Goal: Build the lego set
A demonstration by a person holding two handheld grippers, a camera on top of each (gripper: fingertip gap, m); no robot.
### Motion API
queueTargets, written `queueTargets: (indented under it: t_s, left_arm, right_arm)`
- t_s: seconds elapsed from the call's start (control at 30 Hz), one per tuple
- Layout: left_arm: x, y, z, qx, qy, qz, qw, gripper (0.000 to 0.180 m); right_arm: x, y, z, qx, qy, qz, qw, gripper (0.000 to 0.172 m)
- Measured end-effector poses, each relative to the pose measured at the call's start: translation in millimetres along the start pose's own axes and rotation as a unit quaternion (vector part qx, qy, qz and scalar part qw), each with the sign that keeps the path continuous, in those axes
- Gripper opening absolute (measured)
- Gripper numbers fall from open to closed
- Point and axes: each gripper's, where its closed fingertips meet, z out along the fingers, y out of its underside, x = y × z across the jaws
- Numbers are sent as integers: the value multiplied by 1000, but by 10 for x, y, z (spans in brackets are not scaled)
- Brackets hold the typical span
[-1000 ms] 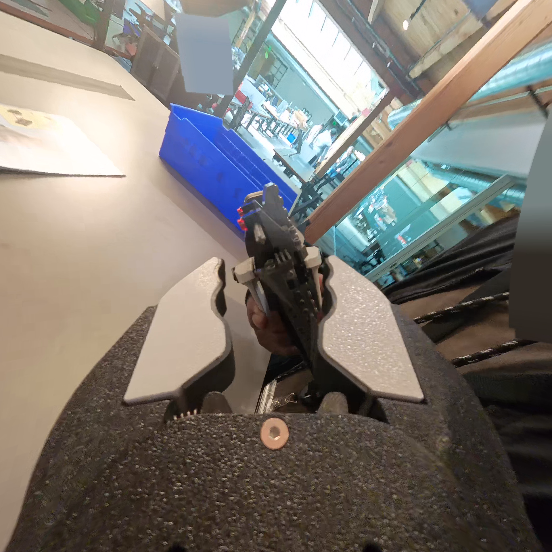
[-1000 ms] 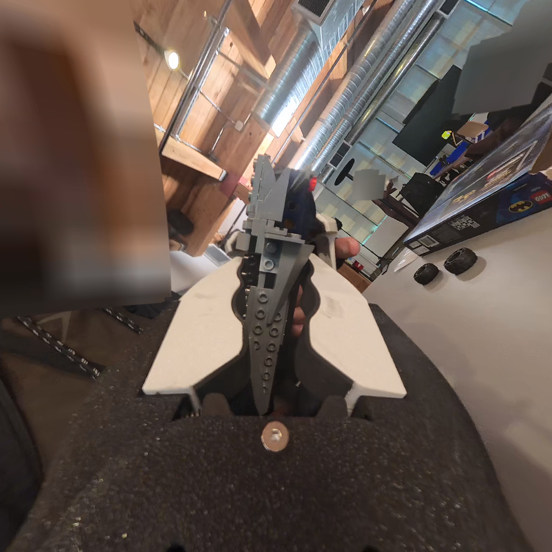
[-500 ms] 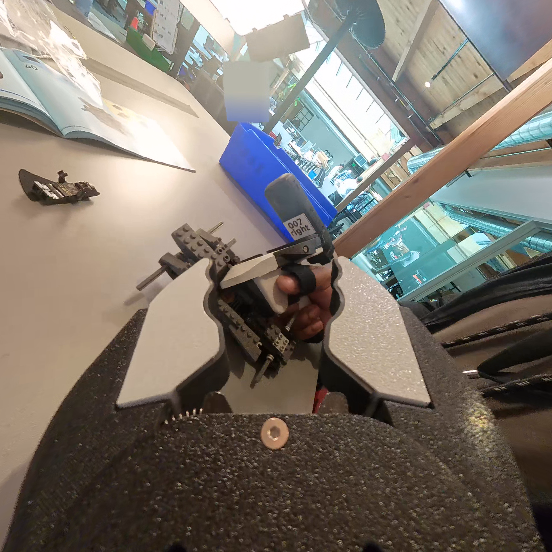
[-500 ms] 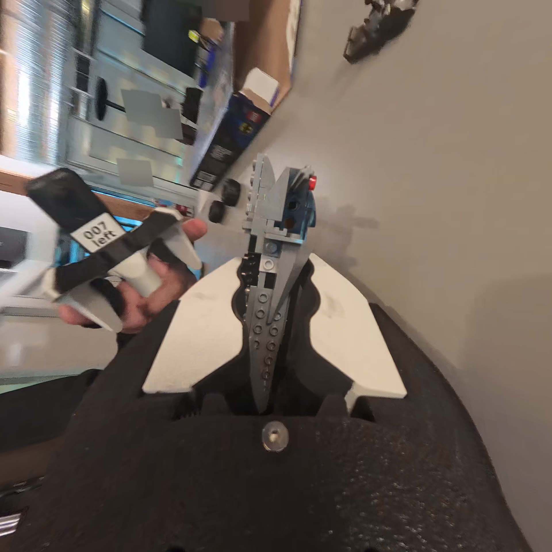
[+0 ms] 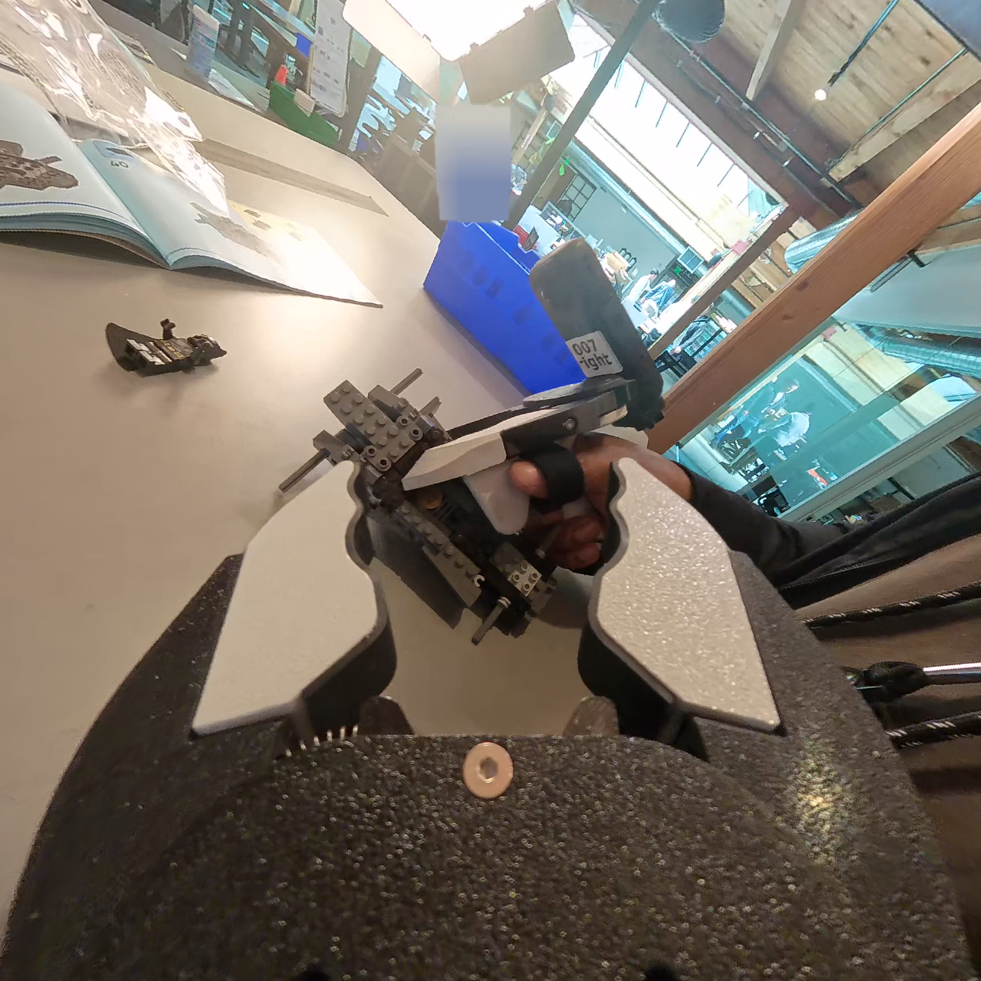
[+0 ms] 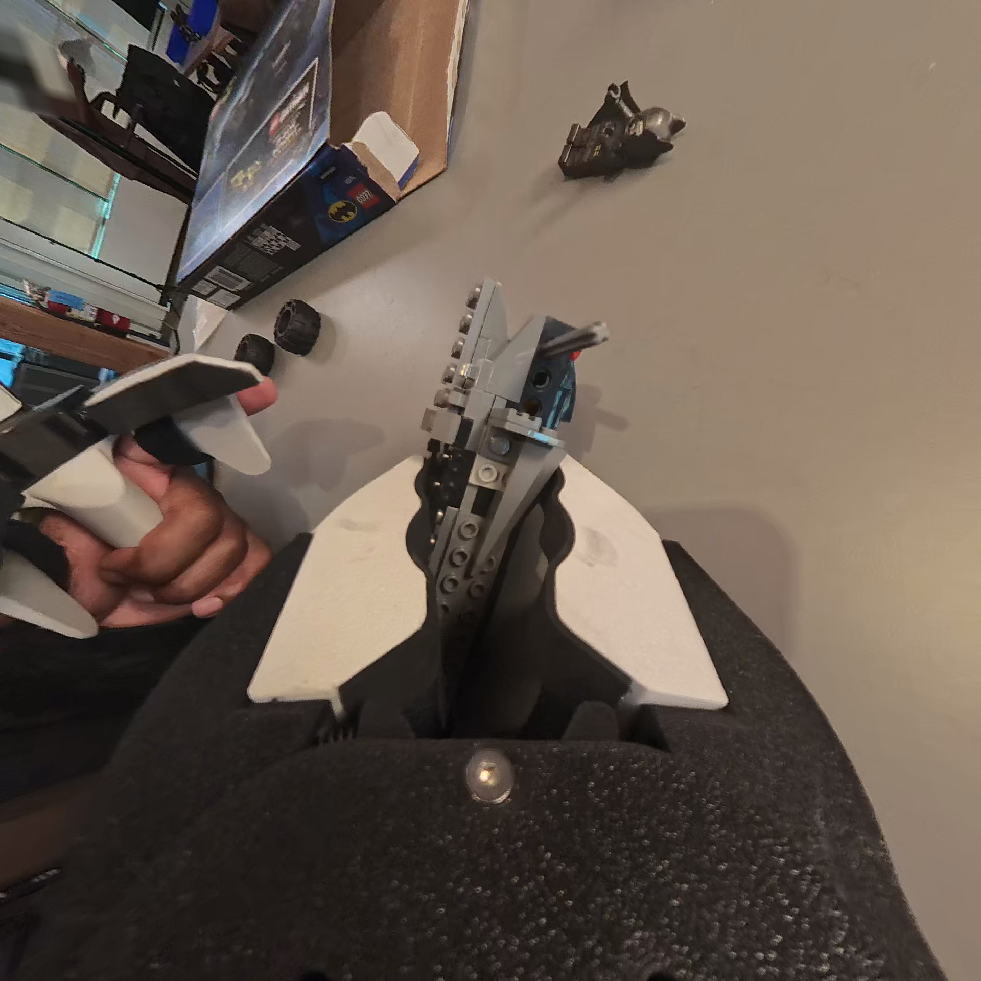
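While jaws clamp, brick model's (image 6: 493,478) base hidden

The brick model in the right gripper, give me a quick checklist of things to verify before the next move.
1. Right gripper clamped on the grey brick model: ok.
2. Left gripper wide open, holding nothing: ok.
3. Model's far end clear of the table: cannot tell.
4. Two black wheels lying apart from the model: ok.
5. Small dark sub-assembly clear of both grippers: ok.
6. Grey axle fully seated: cannot tell.
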Motion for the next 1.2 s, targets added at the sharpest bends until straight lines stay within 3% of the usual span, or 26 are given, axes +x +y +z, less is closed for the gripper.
queueTargets:
  t_s: [0.43, 0.97, 1.2]
  left_arm:
    - [75, 36, 30, -5, 20, -3, 1000, 90]
    - [80, 76, -42, -10, 1, 17, 1000, 94]
    - [56, 119, -46, -21, -14, 33, 999, 99]
  right_arm:
    - [102, 49, -35, -34, 85, -71, 993, 60]
    - [164, 117, -64, -87, 128, -112, 982, 68]
    - [48, 139, -68, -103, 60, -57, 991, 77]
